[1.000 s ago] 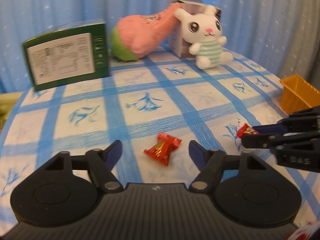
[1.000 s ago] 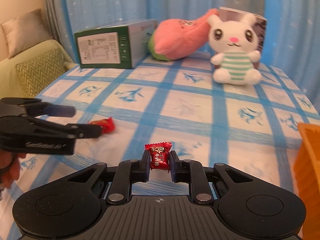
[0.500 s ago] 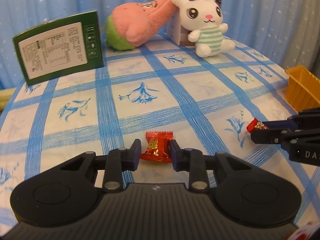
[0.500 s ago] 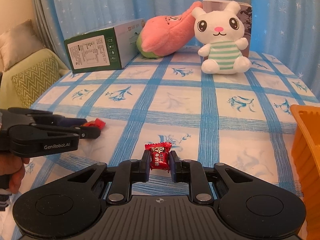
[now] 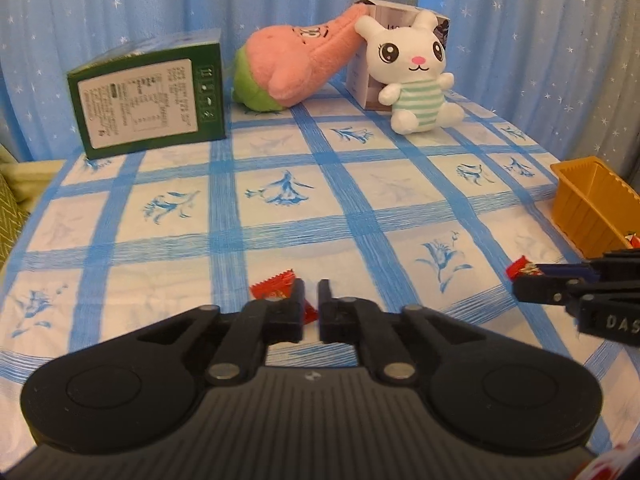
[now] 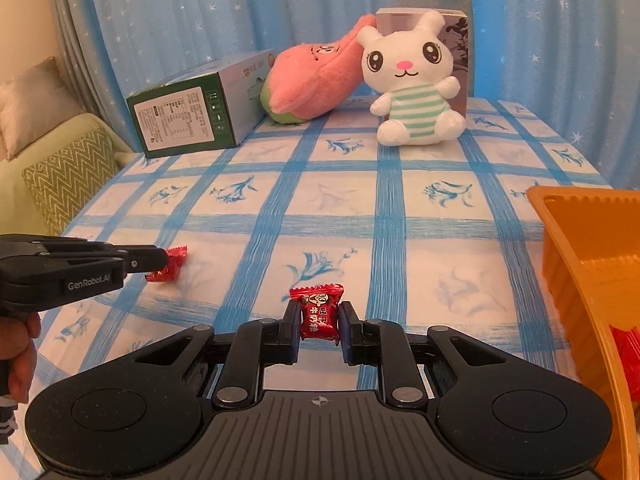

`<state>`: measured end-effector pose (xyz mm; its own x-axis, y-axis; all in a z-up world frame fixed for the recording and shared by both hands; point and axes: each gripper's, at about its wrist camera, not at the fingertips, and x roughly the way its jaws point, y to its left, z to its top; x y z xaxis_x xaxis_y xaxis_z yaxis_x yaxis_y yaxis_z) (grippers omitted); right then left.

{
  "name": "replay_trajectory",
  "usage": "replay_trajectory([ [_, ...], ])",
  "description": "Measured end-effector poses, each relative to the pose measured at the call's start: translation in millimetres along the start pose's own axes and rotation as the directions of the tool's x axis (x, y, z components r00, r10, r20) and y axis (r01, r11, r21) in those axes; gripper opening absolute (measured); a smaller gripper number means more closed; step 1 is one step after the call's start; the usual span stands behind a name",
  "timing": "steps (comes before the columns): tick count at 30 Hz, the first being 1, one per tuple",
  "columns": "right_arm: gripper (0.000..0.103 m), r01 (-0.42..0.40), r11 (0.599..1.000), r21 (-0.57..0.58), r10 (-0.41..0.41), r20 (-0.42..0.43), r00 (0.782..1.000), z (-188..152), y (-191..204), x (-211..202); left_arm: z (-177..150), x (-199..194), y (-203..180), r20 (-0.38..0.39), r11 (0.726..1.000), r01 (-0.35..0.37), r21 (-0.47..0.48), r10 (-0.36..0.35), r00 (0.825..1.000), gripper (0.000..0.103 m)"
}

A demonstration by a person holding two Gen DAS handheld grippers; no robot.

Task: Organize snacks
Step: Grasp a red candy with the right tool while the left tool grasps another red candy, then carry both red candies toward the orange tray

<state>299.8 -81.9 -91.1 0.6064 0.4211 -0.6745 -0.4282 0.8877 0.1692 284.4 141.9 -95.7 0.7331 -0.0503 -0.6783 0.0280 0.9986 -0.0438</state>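
Observation:
My left gripper [image 5: 311, 286] is shut, pinching a red wrapped candy [image 5: 276, 285] by one edge, so most of the wrapper sticks out left of the fingers. In the right wrist view the left gripper [image 6: 160, 258] carries that candy [image 6: 170, 266] at its tip, just over the blue checked tablecloth. My right gripper [image 6: 319, 312] is shut on a second red candy [image 6: 318, 316], held upright between the pads. From the left wrist view the right gripper [image 5: 520, 284] shows that candy [image 5: 519, 268] near the orange basket [image 5: 588, 200].
The orange basket [image 6: 580, 240] stands at the table's right edge with red candies [image 6: 628, 356] inside. Along the back stand a green box [image 6: 188, 120], a pink plush [image 6: 316, 80], a white rabbit plush [image 6: 412, 80] and a grey box [image 6: 456, 28]. A hand [image 6: 20, 344] holds the left gripper.
The left jaws closed from wide open onto the candy that lay between them. The right gripper, still holding its candy, shifted right toward the orange basket.

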Motion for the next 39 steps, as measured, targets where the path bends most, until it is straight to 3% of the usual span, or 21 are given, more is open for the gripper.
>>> replay_trajectory([
  [1, 0.020, -0.001, 1.000, 0.003, 0.001, 0.001, 1.000, -1, -1, -1, -1, -1, 1, 0.001, 1.000, -0.013, 0.009, 0.013, 1.000, 0.015],
  [3, 0.020, -0.003, 1.000, 0.011, 0.003, 0.000, 1.000, -1, -3, 0, -3, -1, 4, 0.015, 0.999, -0.033, 0.024, 0.033, 0.999, 0.036],
  [5, 0.020, -0.005, 1.000, 0.016, 0.005, -0.001, 1.000, -1, -4, 1, -3, 3, 8, 0.006, 0.999, -0.035, 0.014, 0.034, 0.999, 0.040],
  [13, 0.020, -0.017, 0.999, 0.028, 0.017, -0.012, 1.000, -1, -6, 12, -4, 36, 13, -0.037, 0.996, -0.034, -0.086, 0.031, 0.999, 0.038],
  [15, 0.020, -0.016, 0.999, 0.029, 0.016, -0.013, 1.000, -2, -7, 13, -5, 36, 10, -0.034, 0.996, -0.064, -0.064, 0.061, 0.998, 0.023],
  [20, 0.020, -0.015, 0.999, 0.033, 0.016, -0.008, 1.000, -1, -8, 12, -8, 28, 10, -0.056, 0.993, -0.081, -0.083, 0.077, 0.995, 0.019],
  [28, 0.020, -0.004, 0.999, 0.033, 0.004, 0.017, 1.000, -2, -7, -13, -8, -13, -17, -0.009, 0.993, -0.063, -0.101, 0.063, 0.998, 0.019],
  [39, 0.020, 0.017, 0.997, 0.082, -0.020, 0.041, 0.999, -26, -6, -96, -22, -101, -78, 0.044, 0.985, 0.001, -0.174, 0.007, 0.999, 0.019],
])
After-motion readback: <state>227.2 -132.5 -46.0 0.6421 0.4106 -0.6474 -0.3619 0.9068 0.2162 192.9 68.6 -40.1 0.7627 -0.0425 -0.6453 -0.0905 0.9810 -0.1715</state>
